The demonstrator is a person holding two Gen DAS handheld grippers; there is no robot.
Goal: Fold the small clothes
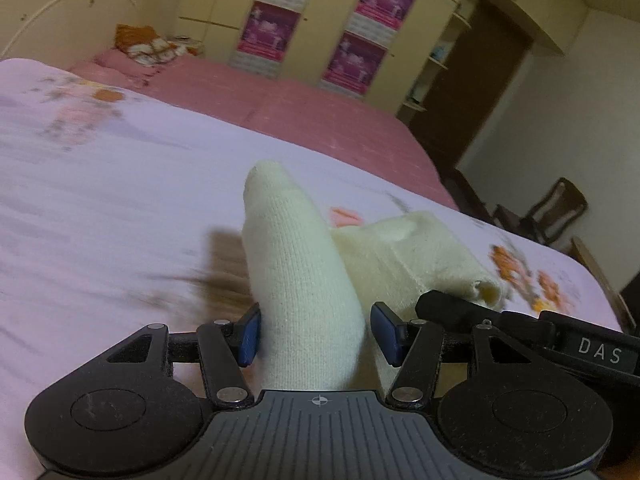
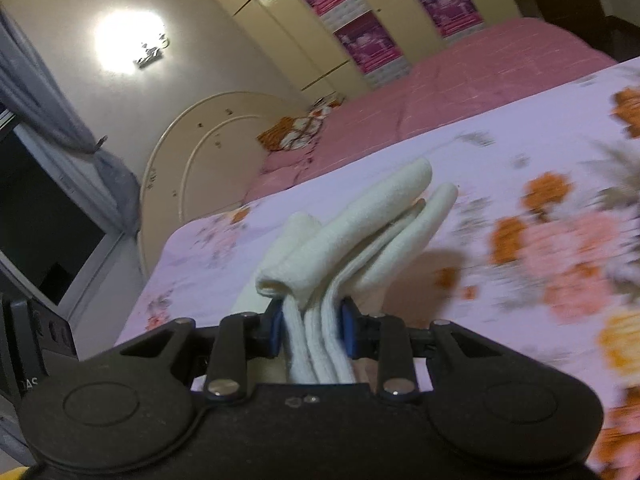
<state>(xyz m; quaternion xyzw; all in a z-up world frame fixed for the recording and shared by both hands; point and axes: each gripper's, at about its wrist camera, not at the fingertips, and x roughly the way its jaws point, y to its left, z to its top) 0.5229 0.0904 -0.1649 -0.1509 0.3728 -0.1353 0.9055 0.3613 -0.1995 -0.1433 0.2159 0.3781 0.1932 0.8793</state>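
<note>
A cream knit garment [image 1: 304, 280] hangs above the bed between both grippers. In the left wrist view one tube-shaped end stands up between the blue pads [image 1: 250, 336] of my left gripper [image 1: 316, 334], which is shut on it. The rest of the garment runs right to my right gripper [image 1: 452, 304], whose black tip holds the other end. In the right wrist view my right gripper [image 2: 312, 330] is shut on several bunched folds of the cream garment [image 2: 360, 240], which fan out beyond its narrow jaws. Both views are motion-blurred.
Under the garment lies a pale lilac floral bedsheet [image 1: 100, 208], with a pink quilt [image 1: 304, 116] beyond it. An orange patterned cloth [image 1: 148, 46] rests by the cream headboard [image 2: 208, 152]. Wardrobes with purple posters [image 1: 272, 32] line the far wall. A dark chair [image 1: 556, 208] stands past the bed's corner.
</note>
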